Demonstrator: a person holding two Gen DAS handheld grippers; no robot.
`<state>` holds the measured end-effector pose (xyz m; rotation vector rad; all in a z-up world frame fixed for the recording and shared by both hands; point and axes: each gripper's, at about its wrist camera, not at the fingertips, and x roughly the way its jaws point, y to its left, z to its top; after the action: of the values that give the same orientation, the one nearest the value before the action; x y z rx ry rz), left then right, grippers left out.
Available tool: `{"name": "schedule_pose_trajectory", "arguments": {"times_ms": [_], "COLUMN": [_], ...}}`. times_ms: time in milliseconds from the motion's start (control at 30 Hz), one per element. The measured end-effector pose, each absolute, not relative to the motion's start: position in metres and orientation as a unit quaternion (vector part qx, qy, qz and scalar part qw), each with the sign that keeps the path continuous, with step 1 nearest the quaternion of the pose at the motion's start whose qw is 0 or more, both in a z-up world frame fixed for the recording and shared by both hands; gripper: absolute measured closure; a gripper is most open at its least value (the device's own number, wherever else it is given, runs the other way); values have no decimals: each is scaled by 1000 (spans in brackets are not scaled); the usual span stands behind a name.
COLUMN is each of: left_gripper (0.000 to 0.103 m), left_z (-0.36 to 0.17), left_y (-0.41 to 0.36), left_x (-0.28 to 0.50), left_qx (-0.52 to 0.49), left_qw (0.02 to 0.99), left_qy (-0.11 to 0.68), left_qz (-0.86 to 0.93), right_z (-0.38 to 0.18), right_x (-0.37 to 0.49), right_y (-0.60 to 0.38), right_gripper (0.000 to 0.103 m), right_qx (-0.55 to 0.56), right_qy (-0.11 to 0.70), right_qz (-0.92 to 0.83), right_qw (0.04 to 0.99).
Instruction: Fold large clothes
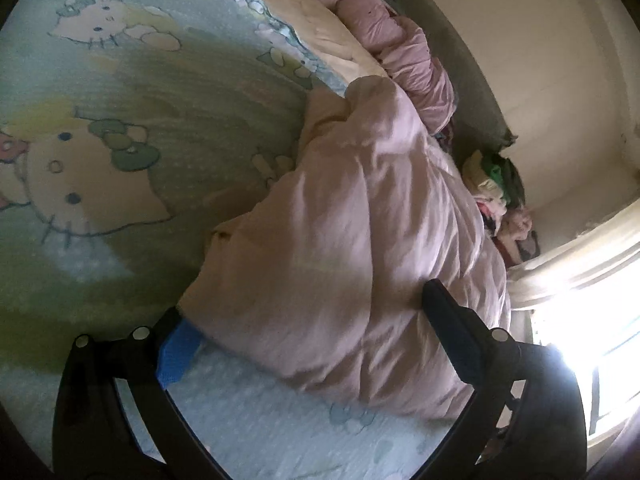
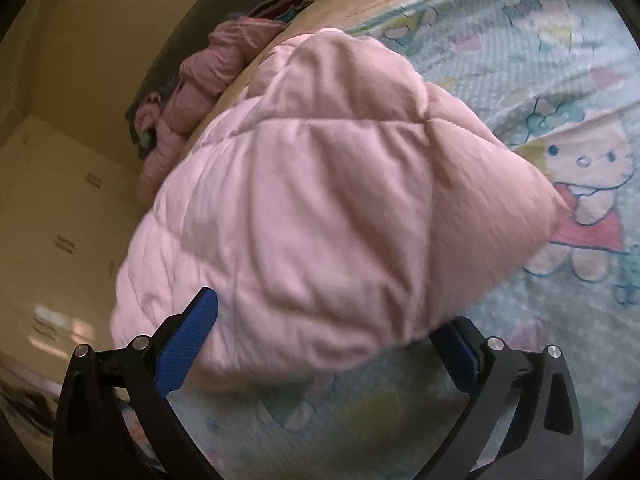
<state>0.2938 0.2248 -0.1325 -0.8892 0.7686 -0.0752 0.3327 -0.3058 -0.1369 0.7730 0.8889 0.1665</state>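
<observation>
Two tools sit spread wide at the near edge of the pink quilted coat (image 2: 320, 200) lying bunched on the cartoon-print bed sheet (image 1: 100, 128): the right tool (image 2: 324, 344) straddles a puffy corner, the left tool (image 1: 308, 320) brackets the opposite hem, neither clamped. Its bulk runs away from both toward a rolled pink blanket (image 1: 400, 40) and a clothes pile (image 1: 496, 180) by the wall, crowding any fold that way.

I can't read any text, labels or numbers. The bedsheet (image 1: 120, 128) carries only cartoon cat prints, no lettering I can make out, though both views are blurry.
</observation>
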Motion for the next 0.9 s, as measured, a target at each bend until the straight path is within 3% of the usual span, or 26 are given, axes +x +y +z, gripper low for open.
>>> {"name": "schedule_pose_trajectory", "arguments": {"times_ms": [533, 600, 633, 667, 733, 767, 833, 900], "left_gripper": [8, 8, 9, 12, 34, 39, 54, 61], "left_z": [-131, -132, -131, -130, -124, -121, -112, -100], "left_y": [218, 218, 217, 217, 215, 215, 215, 213], "left_x": [329, 334, 335, 335, 333, 332, 330, 325], "left_qx": [-423, -424, -424, -421, -410, -405, -392, -373], "left_qw": [838, 835, 835, 837, 844, 848, 857, 869], "left_qy": [345, 350, 350, 349, 343, 341, 333, 324], "left_qz": [-21, -20, -19, -19, -29, -33, -39, -40], "right_z": [-145, -142, -139, -137, -125, -114, -100, -82], "right_x": [372, 372, 372, 370, 365, 362, 358, 351], "right_y": [-313, -311, -308, -306, -300, -294, -282, -268], "right_gripper": [5, 17, 29, 39, 52, 58, 63, 66], "right_qx": [402, 389, 379, 373, 345, 316, 267, 217], "right_qy": [369, 363, 359, 356, 348, 343, 338, 331], "right_qz": [69, 73, 81, 85, 94, 97, 98, 102], "right_qw": [835, 844, 849, 852, 867, 879, 897, 913]}}
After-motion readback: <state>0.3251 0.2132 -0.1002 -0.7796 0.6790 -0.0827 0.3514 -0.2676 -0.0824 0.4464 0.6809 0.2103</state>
